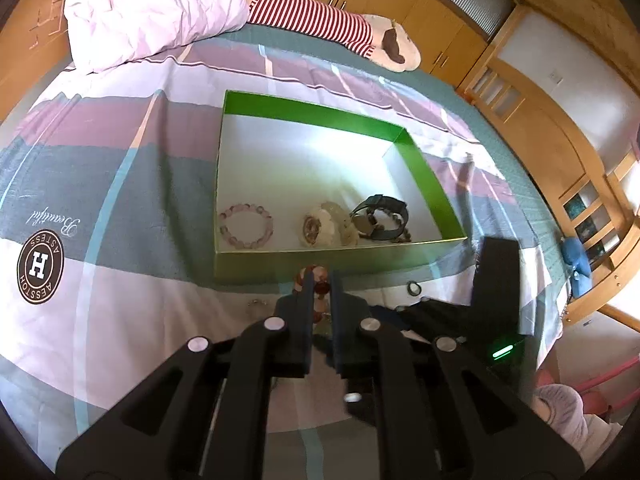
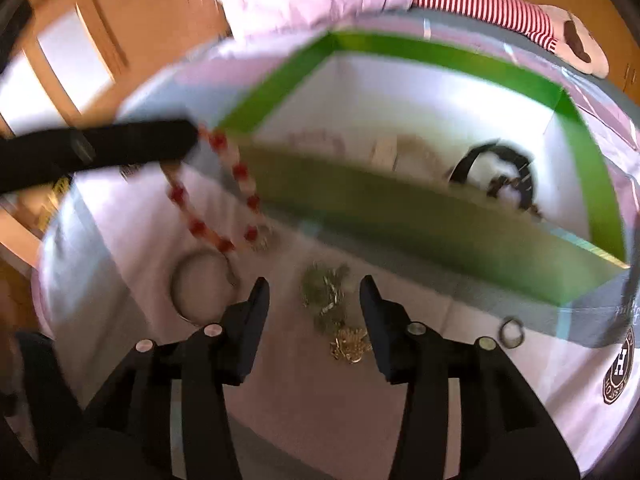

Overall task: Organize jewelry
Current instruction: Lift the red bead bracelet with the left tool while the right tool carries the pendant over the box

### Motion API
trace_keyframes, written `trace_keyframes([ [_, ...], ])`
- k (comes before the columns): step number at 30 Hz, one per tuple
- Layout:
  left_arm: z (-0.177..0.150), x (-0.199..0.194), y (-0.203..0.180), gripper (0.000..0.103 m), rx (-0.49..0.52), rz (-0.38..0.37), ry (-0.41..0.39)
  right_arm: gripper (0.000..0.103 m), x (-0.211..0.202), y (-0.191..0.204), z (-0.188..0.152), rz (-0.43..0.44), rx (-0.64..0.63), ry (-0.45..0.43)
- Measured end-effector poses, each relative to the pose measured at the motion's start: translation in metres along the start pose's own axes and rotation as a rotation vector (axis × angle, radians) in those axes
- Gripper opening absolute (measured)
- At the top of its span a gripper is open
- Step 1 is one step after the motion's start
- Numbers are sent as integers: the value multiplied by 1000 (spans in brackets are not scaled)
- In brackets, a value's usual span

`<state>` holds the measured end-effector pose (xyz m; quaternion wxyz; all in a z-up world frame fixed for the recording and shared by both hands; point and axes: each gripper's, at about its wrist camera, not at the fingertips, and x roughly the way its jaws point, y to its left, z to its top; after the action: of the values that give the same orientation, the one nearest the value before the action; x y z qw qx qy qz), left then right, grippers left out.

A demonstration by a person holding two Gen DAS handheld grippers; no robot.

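A green box (image 1: pixel 336 258) with a white floor sits on the bed. It holds a pink bead bracelet (image 1: pixel 246 226), a pale bracelet cluster (image 1: pixel 324 226) and a black watch (image 1: pixel 380 216). My left gripper (image 1: pixel 321 276) is shut on a red and white bead bracelet (image 1: pixel 318 280) just before the box's near wall; the right wrist view shows it hanging (image 2: pixel 224 196) from the left gripper's fingers (image 2: pixel 120 148). My right gripper (image 2: pixel 314 286) is open above a greenish gold chain pile (image 2: pixel 336 312) on the sheet. The box (image 2: pixel 400 220) is blurred there.
A bangle (image 2: pixel 200 288) lies on the sheet left of the right gripper. A small ring (image 2: pixel 511 332) lies at the right, also in the left wrist view (image 1: pixel 413 289). A pink bag (image 1: pixel 152 12) and striped plush (image 1: pixel 320 20) lie at the bed's far side.
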<state>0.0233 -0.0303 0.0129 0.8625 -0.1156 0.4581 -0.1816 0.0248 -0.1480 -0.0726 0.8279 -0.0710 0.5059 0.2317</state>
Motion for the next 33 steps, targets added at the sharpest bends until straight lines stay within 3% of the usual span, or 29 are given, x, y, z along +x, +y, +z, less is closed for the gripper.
trace_keyframes([
  [2, -1, 4, 2, 7, -9, 14, 2, 21, 5, 0, -3, -18, 10, 2],
  [5, -3, 7, 1, 7, -1, 45, 5, 13, 0, 0, -4, -2, 10, -7],
  [17, 0, -22, -9, 8, 51, 21, -67, 13, -68, -10, 7, 67, 26, -176],
  [24, -5, -10, -13, 8, 63, 39, -35, 13, -61, -28, 7, 70, 67, -165],
  [33, -4, -12, -15, 8, 69, 48, -49, 13, -69, -30, 10, 72, 81, -205],
])
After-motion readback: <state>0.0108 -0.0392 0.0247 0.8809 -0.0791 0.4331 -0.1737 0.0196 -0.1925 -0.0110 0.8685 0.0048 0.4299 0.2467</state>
